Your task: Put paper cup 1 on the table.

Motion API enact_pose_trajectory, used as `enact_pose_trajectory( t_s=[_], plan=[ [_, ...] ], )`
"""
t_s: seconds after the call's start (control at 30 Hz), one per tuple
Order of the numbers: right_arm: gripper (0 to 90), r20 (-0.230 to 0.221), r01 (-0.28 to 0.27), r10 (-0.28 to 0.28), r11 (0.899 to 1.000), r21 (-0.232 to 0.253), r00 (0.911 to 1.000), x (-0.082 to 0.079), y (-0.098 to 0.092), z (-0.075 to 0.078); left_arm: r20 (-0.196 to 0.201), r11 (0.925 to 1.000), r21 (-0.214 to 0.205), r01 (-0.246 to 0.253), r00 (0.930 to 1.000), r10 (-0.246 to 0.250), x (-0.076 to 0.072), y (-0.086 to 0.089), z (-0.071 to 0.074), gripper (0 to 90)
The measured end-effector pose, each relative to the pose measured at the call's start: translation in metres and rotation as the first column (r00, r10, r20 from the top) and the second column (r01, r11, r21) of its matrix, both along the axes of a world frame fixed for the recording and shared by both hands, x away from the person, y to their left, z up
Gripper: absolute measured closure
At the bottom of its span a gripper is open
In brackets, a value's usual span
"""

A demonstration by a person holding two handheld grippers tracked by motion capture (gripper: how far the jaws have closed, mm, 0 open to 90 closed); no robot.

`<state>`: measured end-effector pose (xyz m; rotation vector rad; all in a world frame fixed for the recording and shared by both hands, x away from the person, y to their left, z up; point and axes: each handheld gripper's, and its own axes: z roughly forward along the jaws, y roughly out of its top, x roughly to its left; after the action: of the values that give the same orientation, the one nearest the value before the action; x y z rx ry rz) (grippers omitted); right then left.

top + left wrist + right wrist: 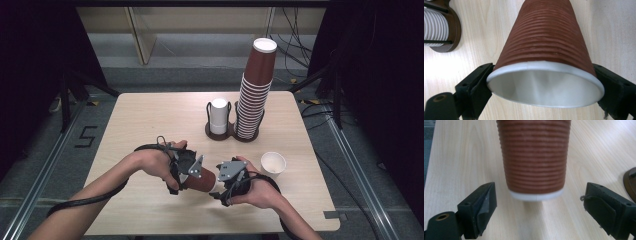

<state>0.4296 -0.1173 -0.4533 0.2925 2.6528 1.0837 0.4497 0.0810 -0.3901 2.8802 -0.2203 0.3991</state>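
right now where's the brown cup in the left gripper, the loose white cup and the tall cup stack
brown cup (546, 37), left gripper view, ribbed side wall
loose white cup (273, 164), high view, open mouth
tall cup stack (254, 95), high view, ribbed rims midway up

High view: overhead, facing forward across pale wooden counter (150, 115). Both gripper views: close, opposite ends of shared ribbed brown paper cup (202, 181).

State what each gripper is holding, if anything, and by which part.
The left gripper holds the brown ribbed paper cup by its white rim, jaws pressing opposite sides. The right gripper holds nothing; its jaws stand apart from the cup's base.
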Motion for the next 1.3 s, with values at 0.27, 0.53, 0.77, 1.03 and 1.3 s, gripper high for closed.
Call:
enact_pose_trajectory(
  t_s=[0.27,0.53,0.77,1.03,1.3],
  plan=[
    [15.1,0.028,-0.050,0.050,0.999,0.015,0.9984,0.003,0.019,0.006,-0.004,1.0000,-0.005,0.007,1.0000,-0.007,-0.001,-0.003,0.000,10.7],
    [15.2,0.013,-0.051,0.051,0.999,0.011,0.9986,0.005,0.029,0.003,-0.017,0.9998,-0.021,0.003,0.9999,-0.003,-0.002,-0.003,0.000,10.8],
    [15.7,0.020,-0.056,0.055,0.998,0.013,0.9983,0.005,0.032,0.002,-0.005,0.9994,-0.024,0.025,0.9997,-0.025,-0.002,-0.005,0.001,10.8],
    [17.6,0.024,-0.066,0.066,0.998,0.021,0.9976,0.006,0.032,0.001,-0.017,0.9990,-0.038,0.024,0.9995,-0.025,-0.002,-0.009,0.002,10.8],
    [19.5,0.013,-0.057,0.057,0.998,0.030,0.9983,0.006,0.031,0.000,-0.025,0.9979,-0.060,0.025,0.9993,-0.026,-0.002,-0.009,0.002,11.0]
  ],
)
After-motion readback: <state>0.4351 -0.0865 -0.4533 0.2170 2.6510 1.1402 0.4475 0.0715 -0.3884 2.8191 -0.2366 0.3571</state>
